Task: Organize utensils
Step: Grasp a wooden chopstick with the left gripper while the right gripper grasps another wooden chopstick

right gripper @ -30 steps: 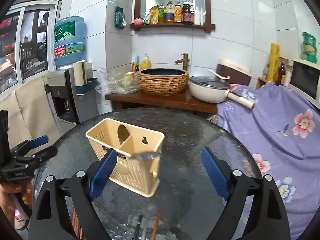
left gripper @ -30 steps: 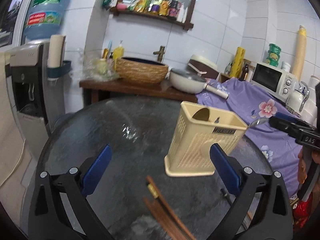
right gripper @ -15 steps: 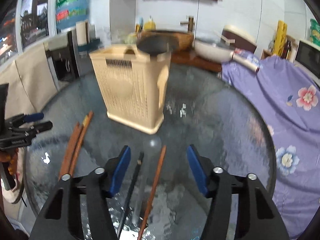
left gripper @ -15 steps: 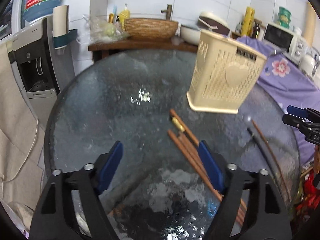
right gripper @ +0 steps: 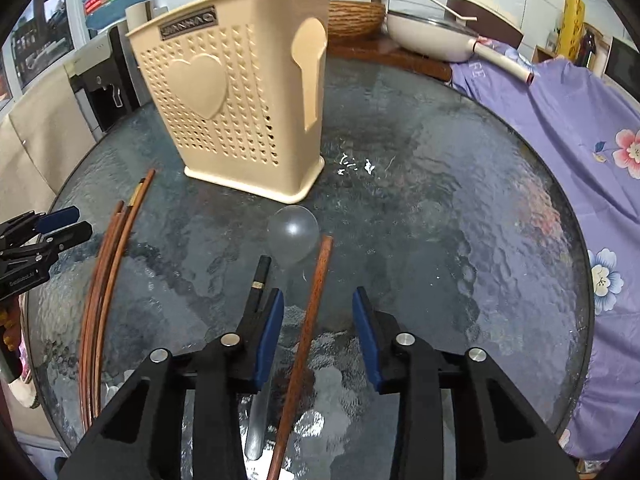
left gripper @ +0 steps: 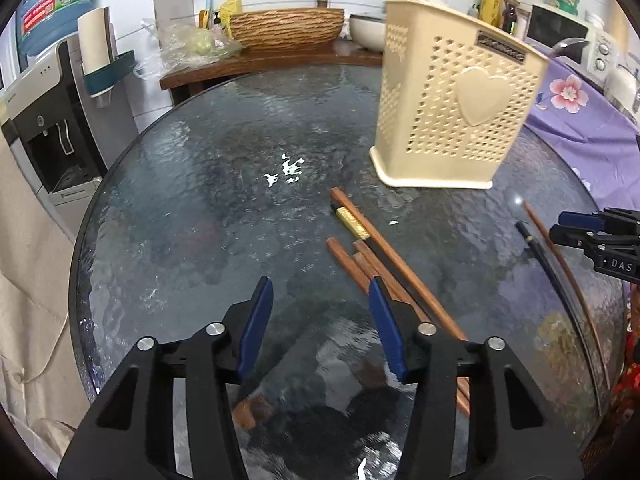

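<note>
A cream perforated utensil holder [left gripper: 456, 96] stands upright on the round glass table [left gripper: 180, 200]; it also shows in the right wrist view [right gripper: 236, 100]. Several brown chopsticks [left gripper: 384, 256] lie just right of my left gripper [left gripper: 320, 312], which is open and low over the glass. My right gripper [right gripper: 318, 312] is open, straddling one brown chopstick [right gripper: 308, 320]. A black chopstick [right gripper: 258, 284] and a metal spoon [right gripper: 294, 232] lie beside it. More brown chopsticks [right gripper: 104, 276] lie at the left.
A water dispenser [left gripper: 48, 92] stands to the left. A wooden shelf with a woven basin [left gripper: 288, 28] and a pan [right gripper: 432, 36] is behind the table. A purple floral cloth [right gripper: 580, 128] covers the surface at the right.
Both grippers have dropped down close to the table and narrowed their opening. The right one now has a brown chopstick between its fingers; the left sits beside the chopstick bundle.
</note>
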Demonstrator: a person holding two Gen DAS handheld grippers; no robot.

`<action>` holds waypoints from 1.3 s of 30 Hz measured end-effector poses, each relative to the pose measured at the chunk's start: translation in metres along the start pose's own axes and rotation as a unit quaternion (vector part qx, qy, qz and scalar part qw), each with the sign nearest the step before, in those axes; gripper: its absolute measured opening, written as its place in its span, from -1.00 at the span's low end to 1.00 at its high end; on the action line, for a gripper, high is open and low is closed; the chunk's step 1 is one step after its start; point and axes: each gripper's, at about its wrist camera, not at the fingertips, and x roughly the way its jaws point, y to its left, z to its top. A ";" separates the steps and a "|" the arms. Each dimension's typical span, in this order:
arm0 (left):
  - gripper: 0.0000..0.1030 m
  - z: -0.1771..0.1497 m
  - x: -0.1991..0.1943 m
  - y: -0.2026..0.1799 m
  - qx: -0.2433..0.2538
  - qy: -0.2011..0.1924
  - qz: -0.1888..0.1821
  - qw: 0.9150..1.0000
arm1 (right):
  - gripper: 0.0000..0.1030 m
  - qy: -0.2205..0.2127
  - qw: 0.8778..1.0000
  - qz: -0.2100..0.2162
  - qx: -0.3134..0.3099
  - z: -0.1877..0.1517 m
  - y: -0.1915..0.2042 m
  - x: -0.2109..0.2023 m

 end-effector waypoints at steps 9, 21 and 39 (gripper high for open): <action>-0.26 0.020 0.028 0.012 -0.036 0.034 -0.029 0.998 | -0.47 0.011 1.000 0.009 0.010 0.005 0.001 0.007; -0.44 0.043 0.046 0.007 -0.027 0.064 -0.027 0.997 | -0.52 0.014 0.998 0.034 0.042 0.014 -0.009 0.008; -0.68 0.038 0.043 -0.011 0.006 0.082 -0.028 0.996 | -0.86 0.036 0.998 0.032 0.046 0.027 -0.012 0.026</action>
